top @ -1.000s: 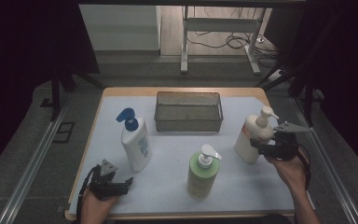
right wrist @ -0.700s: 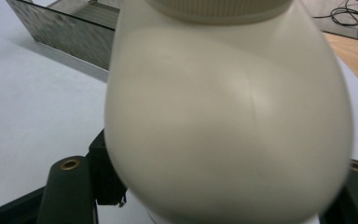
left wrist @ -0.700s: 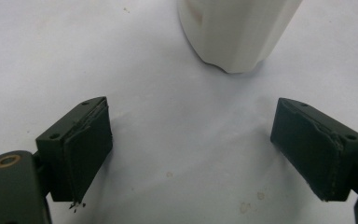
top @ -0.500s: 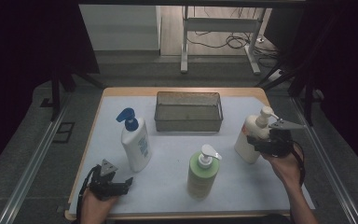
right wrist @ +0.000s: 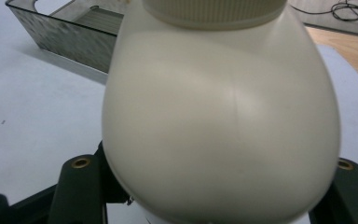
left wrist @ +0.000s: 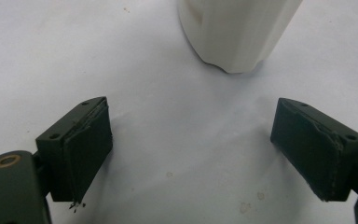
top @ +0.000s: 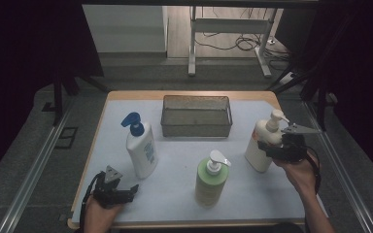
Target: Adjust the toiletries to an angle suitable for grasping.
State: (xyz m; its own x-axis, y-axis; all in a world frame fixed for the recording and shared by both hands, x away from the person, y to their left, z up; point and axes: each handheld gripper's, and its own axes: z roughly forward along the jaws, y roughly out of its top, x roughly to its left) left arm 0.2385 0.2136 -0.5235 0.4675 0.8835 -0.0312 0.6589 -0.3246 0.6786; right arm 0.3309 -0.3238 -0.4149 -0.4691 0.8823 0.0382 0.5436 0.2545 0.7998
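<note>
R tongs (top: 268, 147) closing round cream pump bottle (top: 262, 145) — pads' contact unclear, L tongs (top: 126, 191) wide, empty

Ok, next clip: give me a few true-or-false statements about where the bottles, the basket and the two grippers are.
1. The cream pump bottle sits between the jaws of the right gripper. True; the jaws have just been closing around it.
2. The left gripper holds the blue-capped bottle. False: its jaws stand open over bare table, short of that bottle.
3. The green bottle lies inside the mesh basket. False: it stands upright on the mat, nearer the person than the basket.
4. All three bottles stand upright. True.
</note>
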